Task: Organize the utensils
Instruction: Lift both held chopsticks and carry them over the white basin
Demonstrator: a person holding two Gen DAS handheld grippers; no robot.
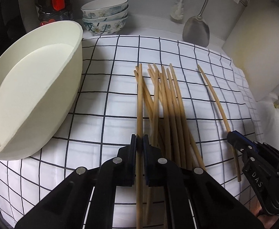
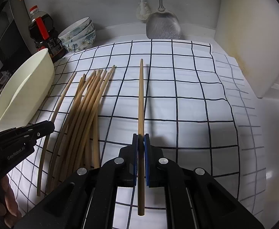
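Gripping slender wooden chopsticks, checked cloth

Left gripper: jaws clamped on one chopstick.
Loose chopsticks: piled just right of it on the checked cloth.
Right gripper: pinches a separate chopstick at far right.
Cream basin: left, tilted.
Stacked bowls: behind.

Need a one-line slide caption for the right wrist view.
Right tool shut on one chopstick over the checked cloth; the pile lies left, beside the cream basin.
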